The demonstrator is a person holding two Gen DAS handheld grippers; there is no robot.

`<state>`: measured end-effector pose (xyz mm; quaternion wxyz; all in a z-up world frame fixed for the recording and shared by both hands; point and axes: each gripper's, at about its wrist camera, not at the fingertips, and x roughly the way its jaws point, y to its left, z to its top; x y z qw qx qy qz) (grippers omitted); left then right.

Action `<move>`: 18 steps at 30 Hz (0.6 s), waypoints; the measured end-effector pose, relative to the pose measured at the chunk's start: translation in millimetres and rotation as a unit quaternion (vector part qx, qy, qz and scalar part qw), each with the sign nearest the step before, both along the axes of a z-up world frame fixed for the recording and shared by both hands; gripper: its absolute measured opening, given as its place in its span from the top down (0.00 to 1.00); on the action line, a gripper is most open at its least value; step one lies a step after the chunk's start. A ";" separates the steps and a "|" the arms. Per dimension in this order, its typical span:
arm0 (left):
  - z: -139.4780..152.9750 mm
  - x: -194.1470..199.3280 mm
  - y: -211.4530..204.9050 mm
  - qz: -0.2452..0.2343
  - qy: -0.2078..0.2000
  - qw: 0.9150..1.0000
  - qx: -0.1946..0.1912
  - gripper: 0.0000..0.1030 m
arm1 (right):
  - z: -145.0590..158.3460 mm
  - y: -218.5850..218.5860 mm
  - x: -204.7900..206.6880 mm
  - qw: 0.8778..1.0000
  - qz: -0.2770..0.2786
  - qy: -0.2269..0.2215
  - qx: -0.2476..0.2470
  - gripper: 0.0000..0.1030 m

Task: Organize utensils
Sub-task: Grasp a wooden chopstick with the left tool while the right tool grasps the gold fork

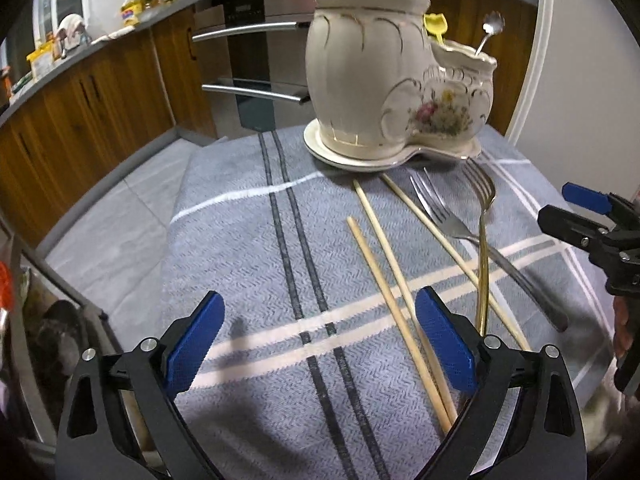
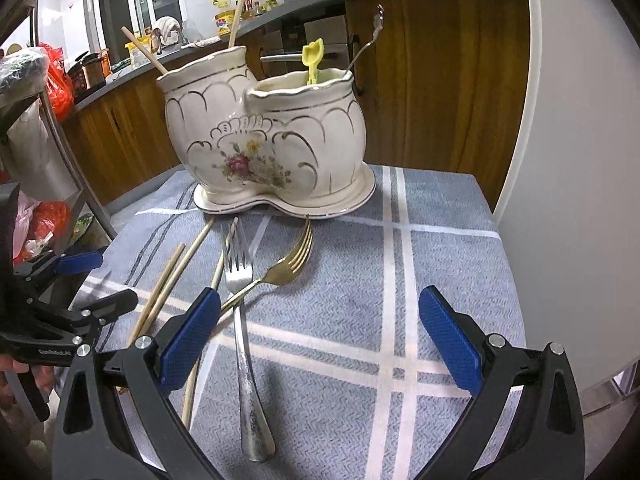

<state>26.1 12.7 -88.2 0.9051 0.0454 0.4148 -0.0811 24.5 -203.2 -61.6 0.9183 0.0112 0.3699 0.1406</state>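
Left gripper (image 1: 316, 344) up close, spread wide, holding nothing, over the table's near edge; chopsticks (image 1: 384, 280) lie loose just beside its rt pad. Holder (image 1: 380, 92) at far edge already has two sticks, so partly done.

Right gripper (image 2: 320, 340) also spread, empty, silver fork (image 2: 244, 320) btwn its pads, gold fork (image 2: 276, 276) crossing it. Both forks left to stow.

Three loose chopsticks (image 1: 394, 276) and two forks, one silver (image 2: 244, 320) and one gold (image 2: 280, 270), lie on the cloth. The far ceramic holder (image 2: 260, 140) has two compartments: two chopsticks (image 2: 146, 54) stand in the taller, left one. One yellow utensil (image 2: 312, 60) and one metal spoon (image 2: 370, 40) stand in the shorter, right one.
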 end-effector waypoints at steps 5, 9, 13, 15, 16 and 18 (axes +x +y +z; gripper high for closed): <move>-5.7 3.7 -1.9 0.006 0.013 1.000 0.016 0.12 | -1.9 -1.6 4.0 1.000 -0.007 0.012 0.009 0.05; -6.7 7.2 -3.2 0.004 0.017 1.000 0.013 0.17 | -3.2 2.3 13.0 1.000 -0.012 0.024 0.013 0.05; -4.4 8.6 -13.6 -0.017 0.020 0.999 0.021 0.39 | -1.7 9.0 25.2 0.999 -0.018 0.029 0.027 0.05; -4.5 8.7 -18.6 -0.029 0.023 0.999 0.024 0.49 | -1.3 13.5 30.3 0.999 -0.016 0.033 0.030 0.08; -5.1 9.0 -21.4 -0.037 0.026 0.999 0.022 0.56 | -1.8 16.0 32.8 0.999 -0.016 0.037 0.029 0.14; -4.6 9.5 -23.9 -0.045 0.028 0.998 0.018 0.63 | -4.3 20.0 38.1 0.998 -0.016 0.048 0.029 0.21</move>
